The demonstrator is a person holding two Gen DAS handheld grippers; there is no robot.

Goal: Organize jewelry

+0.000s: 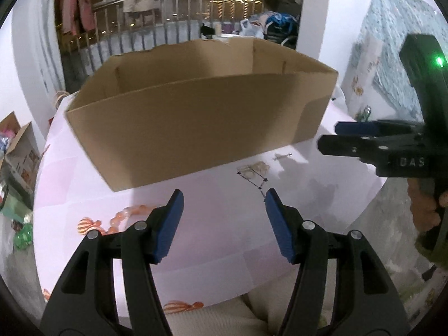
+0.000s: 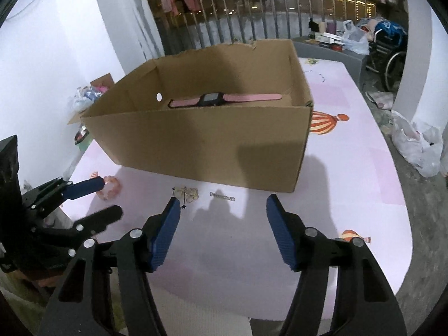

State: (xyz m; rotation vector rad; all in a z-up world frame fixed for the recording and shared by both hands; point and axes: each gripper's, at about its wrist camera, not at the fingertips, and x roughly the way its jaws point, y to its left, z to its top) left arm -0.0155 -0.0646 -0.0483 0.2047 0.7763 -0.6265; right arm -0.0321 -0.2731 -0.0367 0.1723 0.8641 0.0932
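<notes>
Rig appearance: two handheld black grippers with blue finger pads.

Left gripper [image 1: 224, 196]: matte black plastic arms, each with an elongated slot cut-out behind the fingers; two round silver rivets per arm just behind the pads. Fingers [image 1: 170, 226] faced with ribbed dark-blue pads, wedge-shaped, tapering to the tips. Right gripper [image 2: 222, 203]: same build, same silver rivets, same ribbed blue pads [image 2: 280, 235]. Seen from the left wrist camera, the right gripper's body carries raised lettering "DAS" behind the fingers, and a black housing with a green indicator light [image 1: 439, 61] above it. Hand [image 1: 425, 210] gripping the handle: bare skin; an olive-green sleeve cuff shows below it.
</notes>
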